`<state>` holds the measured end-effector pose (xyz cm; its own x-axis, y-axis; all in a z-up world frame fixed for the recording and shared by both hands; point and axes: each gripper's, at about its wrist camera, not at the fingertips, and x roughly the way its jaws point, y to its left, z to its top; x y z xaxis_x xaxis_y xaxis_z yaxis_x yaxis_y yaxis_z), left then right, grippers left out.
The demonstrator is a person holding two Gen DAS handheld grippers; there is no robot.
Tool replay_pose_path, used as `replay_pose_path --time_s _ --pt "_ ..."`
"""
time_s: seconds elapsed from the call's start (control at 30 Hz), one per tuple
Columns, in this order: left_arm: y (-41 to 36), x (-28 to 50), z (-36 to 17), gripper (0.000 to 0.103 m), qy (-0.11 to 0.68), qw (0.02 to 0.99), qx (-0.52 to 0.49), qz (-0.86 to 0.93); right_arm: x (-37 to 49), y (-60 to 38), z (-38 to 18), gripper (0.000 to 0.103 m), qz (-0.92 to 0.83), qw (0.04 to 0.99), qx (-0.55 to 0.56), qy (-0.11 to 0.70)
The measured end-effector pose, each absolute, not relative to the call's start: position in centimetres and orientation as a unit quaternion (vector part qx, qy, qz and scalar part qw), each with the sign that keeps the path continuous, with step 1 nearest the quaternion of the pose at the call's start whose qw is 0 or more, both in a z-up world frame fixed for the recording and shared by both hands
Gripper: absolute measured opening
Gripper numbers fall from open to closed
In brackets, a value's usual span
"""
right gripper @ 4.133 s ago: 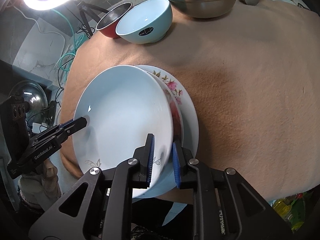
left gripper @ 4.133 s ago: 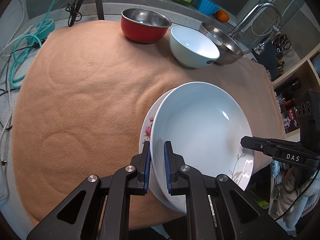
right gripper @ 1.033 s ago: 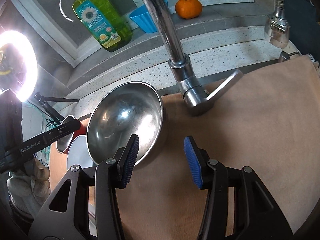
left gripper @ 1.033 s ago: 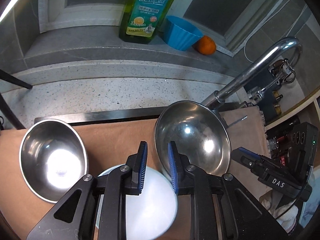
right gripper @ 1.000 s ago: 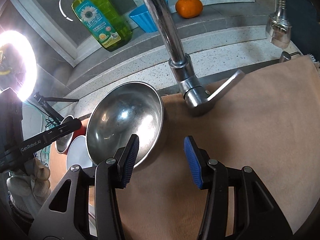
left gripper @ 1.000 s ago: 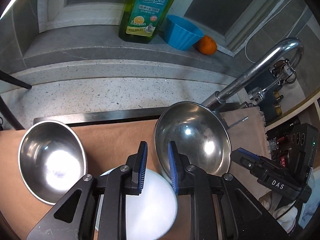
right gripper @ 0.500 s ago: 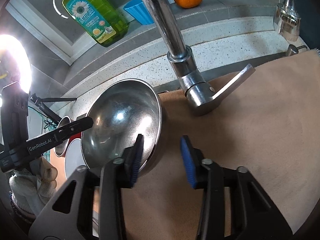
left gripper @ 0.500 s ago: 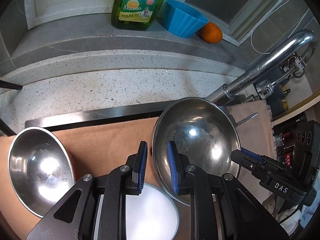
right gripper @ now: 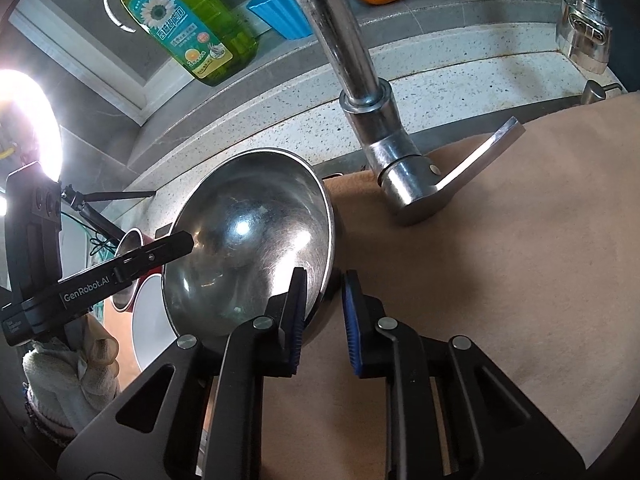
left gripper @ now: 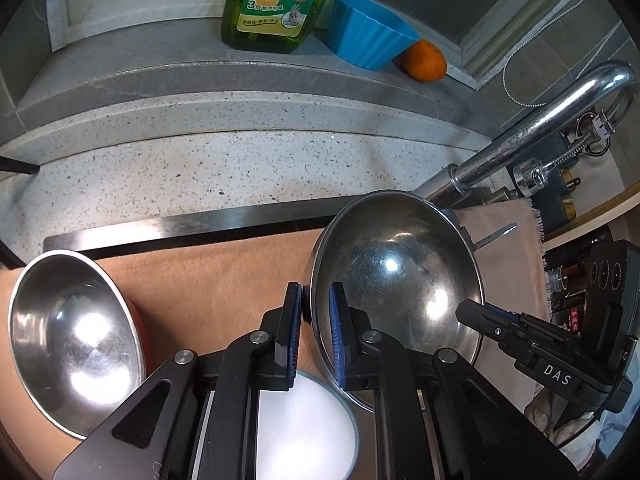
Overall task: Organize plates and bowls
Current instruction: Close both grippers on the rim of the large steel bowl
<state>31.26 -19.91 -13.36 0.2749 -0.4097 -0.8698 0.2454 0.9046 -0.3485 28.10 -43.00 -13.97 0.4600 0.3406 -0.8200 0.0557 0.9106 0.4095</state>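
While sitting tilted on the tan cloth (right gripper: 520,260), the big steel bowl (left gripper: 396,276) is being pinched at its rim by the left tongs (left gripper: 314,328). The right tongs (right gripper: 324,312) are straddling its other rim, spread a little, not squeezing.

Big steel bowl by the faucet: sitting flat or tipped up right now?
Tipped. The big steel bowl leans with its opening facing the cameras, left gripper and right gripper straddling opposite rims.
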Motion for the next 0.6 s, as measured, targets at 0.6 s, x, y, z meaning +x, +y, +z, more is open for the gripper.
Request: replay_pose_path --time_s 0.6 --pt "-20.8 27.1 -11.6 0.012 0.555 0.795 -0.072 -0.233 23.2 -44.5 -11.7 0.018 0.095 0.837 0.192 0.503"
